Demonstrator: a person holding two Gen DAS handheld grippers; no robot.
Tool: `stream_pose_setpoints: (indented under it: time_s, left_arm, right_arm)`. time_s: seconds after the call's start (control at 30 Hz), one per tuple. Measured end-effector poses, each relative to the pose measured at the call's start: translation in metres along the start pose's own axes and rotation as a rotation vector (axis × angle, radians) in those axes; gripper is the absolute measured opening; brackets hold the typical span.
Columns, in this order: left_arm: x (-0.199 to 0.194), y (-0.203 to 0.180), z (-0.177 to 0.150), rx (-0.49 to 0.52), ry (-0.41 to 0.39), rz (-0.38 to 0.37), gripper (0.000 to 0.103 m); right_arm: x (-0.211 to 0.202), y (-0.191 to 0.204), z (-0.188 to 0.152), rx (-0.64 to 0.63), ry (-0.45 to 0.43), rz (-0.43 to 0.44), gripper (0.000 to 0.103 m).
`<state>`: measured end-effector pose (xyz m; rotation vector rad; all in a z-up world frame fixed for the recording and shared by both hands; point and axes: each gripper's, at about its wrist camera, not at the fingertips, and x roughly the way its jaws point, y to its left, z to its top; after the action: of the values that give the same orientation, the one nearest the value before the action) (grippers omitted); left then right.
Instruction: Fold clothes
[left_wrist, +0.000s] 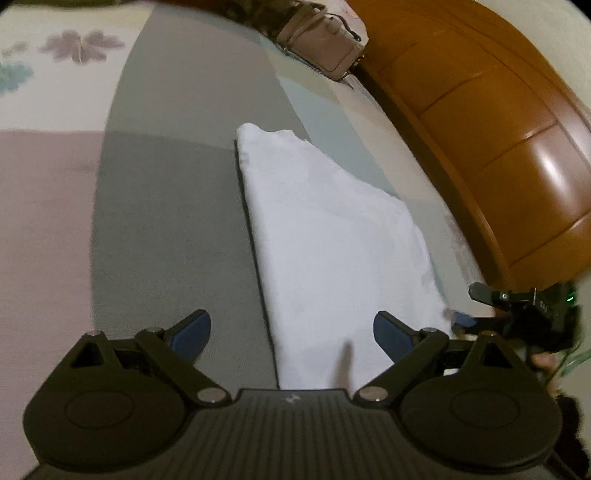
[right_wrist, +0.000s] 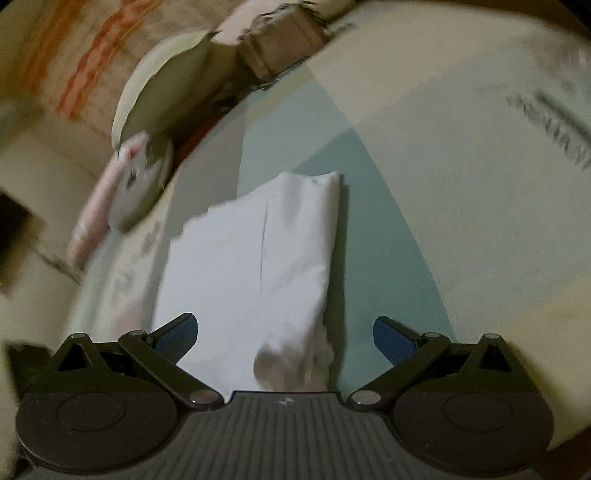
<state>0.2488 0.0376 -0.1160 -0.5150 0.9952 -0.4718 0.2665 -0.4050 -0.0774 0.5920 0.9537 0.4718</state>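
Around you the bedspread (left_wrist: 166, 221) runs in broad grey, pale blue and cream bands with flower prints, and along its right side rises the glossy wooden bed board (left_wrist: 498, 129). At the far end a beige handbag (left_wrist: 325, 48) lies on the cover, and your right camera also picks up a round pale cushion (right_wrist: 166, 85) and a pink bundle (right_wrist: 110, 199) off to the left, all blurred. None of these lies between your tools and the cloth. Your left gripper (left_wrist: 291, 334) hovers low over the near end of the white garment (left_wrist: 332, 240), its two blue-padded fingers spread wide, one over the grey band and the other over the cloth, with nothing between them. Your right gripper (right_wrist: 284, 336) sits the same way in its own view: fingers wide apart, gripping nothing, the left one above the garment (right_wrist: 251, 258) and the right one above the blue band. In your left camera the right tool (left_wrist: 517, 314) shows at the cloth's near right corner, a green light on its body; whether it touches the fabric there you cannot tell. The garment lies flat on the bedspread, folded into a long narrow shape that tapers away from you, with a straight crisp edge on one long side and a stepped, layered edge on the other; its near end looks rumpled.
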Motion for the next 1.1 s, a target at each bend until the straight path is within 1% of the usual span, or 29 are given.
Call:
stream_pose_setpoints:
  time_s: [0.07,0.2,0.23,0.37,0.53,0.57,0.63,0.7,0.77,0.87,0.93,1.1]
  left_arm:
    - [0.004,0.006,0.010,-0.040,0.027,-0.054,0.096]
    - [0.017,0.015,0.026,-0.094,0.065,-0.126,0.096]
    - [0.021,0.016,0.031,-0.099,0.072,-0.143,0.096]
    - [0.041,0.014,0.048,-0.091,0.086,-0.183,0.096]
    - [0.057,0.010,0.059,-0.103,0.091,-0.200,0.099]
    - [0.057,0.009,0.058,-0.095,0.091,-0.198,0.099]
    - [0.054,0.008,0.050,-0.087,0.115,-0.210,0.099]
    - [0.048,0.009,0.039,-0.095,0.153,-0.244,0.099]
    - [0.041,0.010,0.026,-0.104,0.193,-0.282,0.100]
    - [0.041,0.014,0.024,-0.103,0.194,-0.305,0.100]
    - [0.048,0.015,0.031,-0.134,0.181,-0.307,0.100]
    - [0.060,0.005,0.040,-0.093,0.166,-0.290,0.100]
  right_arm:
    - [0.007,-0.009,0.009,0.045,0.027,0.051,0.103]
    - [0.021,-0.027,0.026,0.136,0.082,0.153,0.103]
    - [0.025,-0.027,0.029,0.139,0.093,0.168,0.103]
    - [0.047,-0.019,0.049,0.120,0.123,0.184,0.103]
    - [0.066,-0.012,0.066,0.115,0.131,0.188,0.103]
    - [0.066,-0.012,0.065,0.116,0.128,0.191,0.103]
    - [0.062,-0.014,0.059,0.111,0.127,0.205,0.103]
    - [0.051,-0.017,0.046,0.114,0.155,0.230,0.103]
    - [0.041,-0.017,0.030,0.116,0.203,0.258,0.103]
    - [0.033,-0.013,0.016,0.062,0.216,0.261,0.103]
    - [0.040,-0.011,0.021,0.068,0.205,0.260,0.103]
    - [0.062,-0.013,0.044,0.104,0.151,0.301,0.103]
